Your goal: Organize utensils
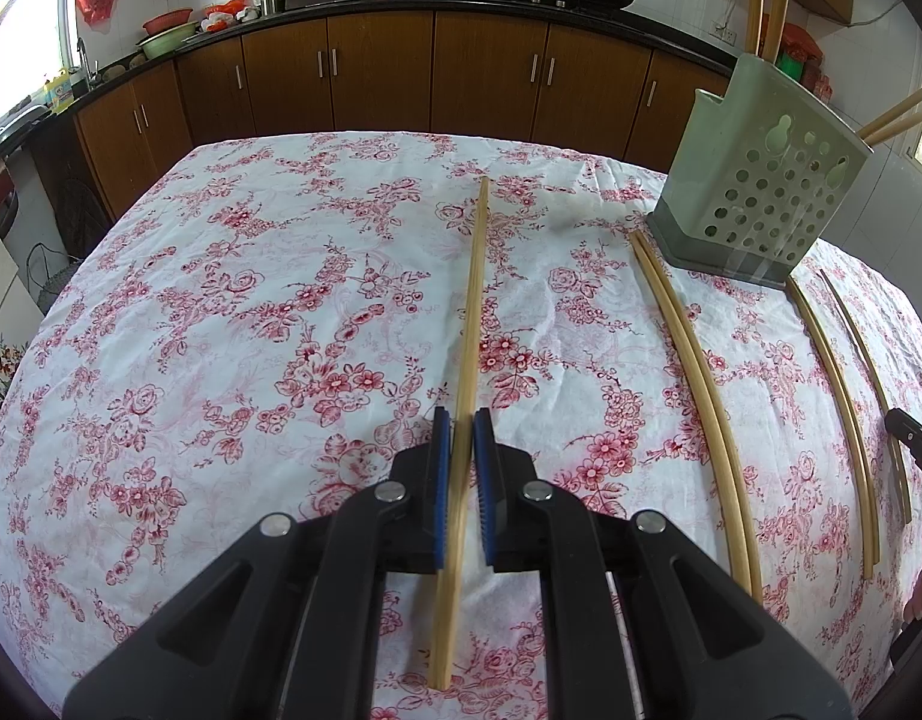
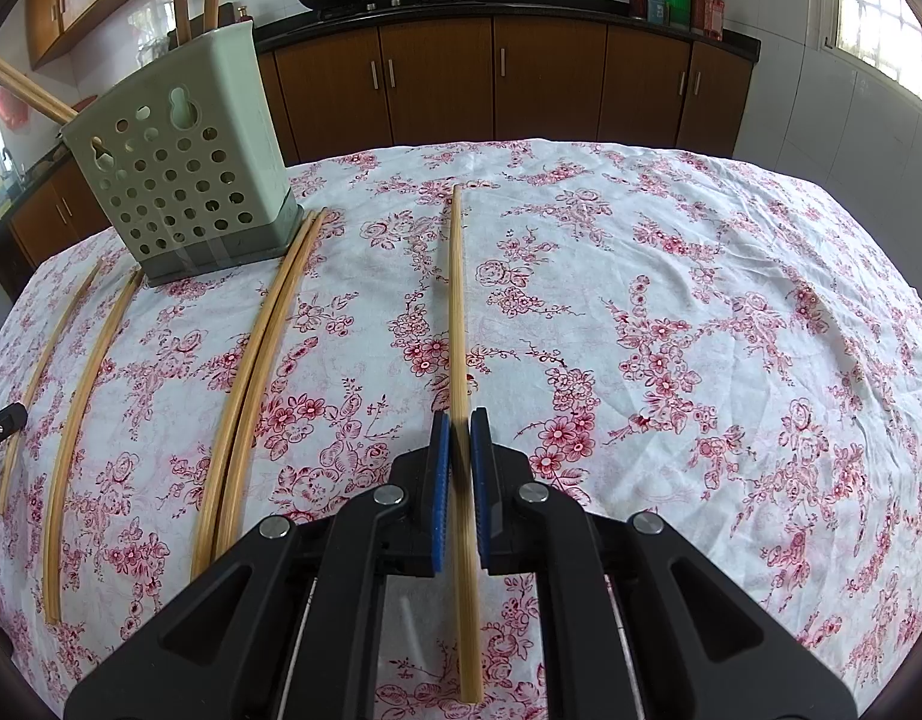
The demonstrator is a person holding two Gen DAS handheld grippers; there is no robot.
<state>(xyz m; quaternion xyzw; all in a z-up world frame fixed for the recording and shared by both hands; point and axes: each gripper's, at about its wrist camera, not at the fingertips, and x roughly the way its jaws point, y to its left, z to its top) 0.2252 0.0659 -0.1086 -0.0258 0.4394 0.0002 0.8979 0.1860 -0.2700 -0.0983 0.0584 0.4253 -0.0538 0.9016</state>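
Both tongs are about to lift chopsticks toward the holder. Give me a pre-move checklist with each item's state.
1. Left tongs shut on a chopstick: ok.
2. Right tongs shut on a chopstick: ok.
3. Holder upright on the cloth: ok.
4. Room left in the holder: cannot tell; its top opening is not seen from above, though sticks already stand in it.
5. Loose pair beside the holder is clear of both tongs: ok.
6. Two more loose sticks lie between the two tongs, one close to the other tongs' tip: cannot tell if it will snag.
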